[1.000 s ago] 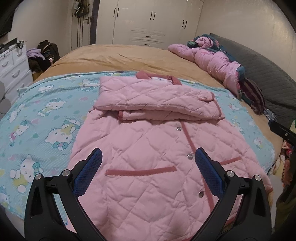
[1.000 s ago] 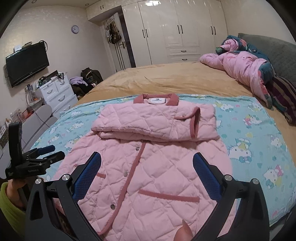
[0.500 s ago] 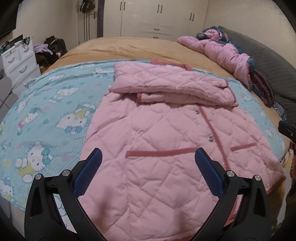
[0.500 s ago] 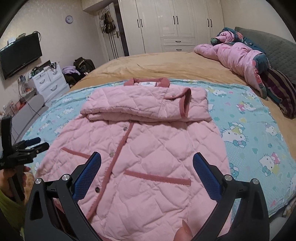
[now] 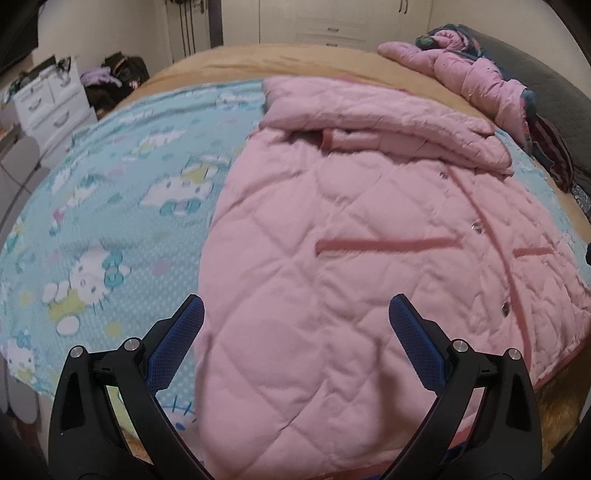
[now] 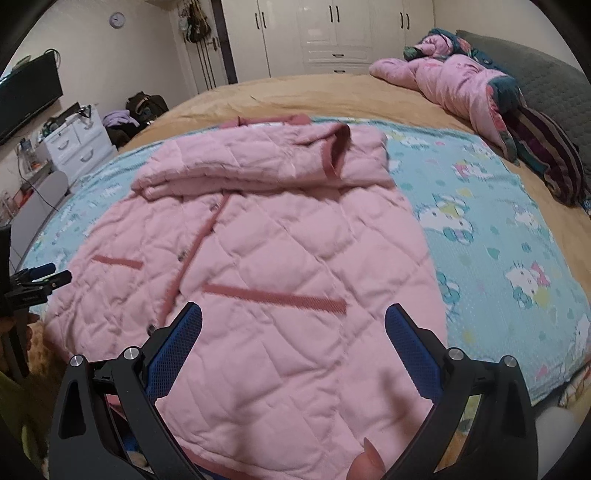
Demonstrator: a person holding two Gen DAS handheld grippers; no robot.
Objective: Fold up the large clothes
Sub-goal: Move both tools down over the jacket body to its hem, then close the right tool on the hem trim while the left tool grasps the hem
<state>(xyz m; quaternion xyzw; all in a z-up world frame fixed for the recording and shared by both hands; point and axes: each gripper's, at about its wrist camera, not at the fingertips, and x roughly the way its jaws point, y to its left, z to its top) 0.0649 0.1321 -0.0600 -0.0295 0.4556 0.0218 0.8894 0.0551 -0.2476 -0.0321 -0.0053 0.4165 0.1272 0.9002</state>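
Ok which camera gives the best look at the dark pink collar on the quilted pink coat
The right wrist view. There the quilted pink coat shows its dark pink collar as a clear band above the folded sleeves. In the left wrist view the coat fills the frame, but the folded sleeves hide nearly all of the collar.

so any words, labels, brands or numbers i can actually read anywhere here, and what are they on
No text here is readable.
Left gripper: small pale lettering on its black body in the right wrist view, too small and blurred to read.
Wall clock: any numerals are too small to read.
Blue blanket: cartoon cat pictures only, no legible words.
Pink quilted coat: no label or lettering shows.
Right gripper: no marking shows.
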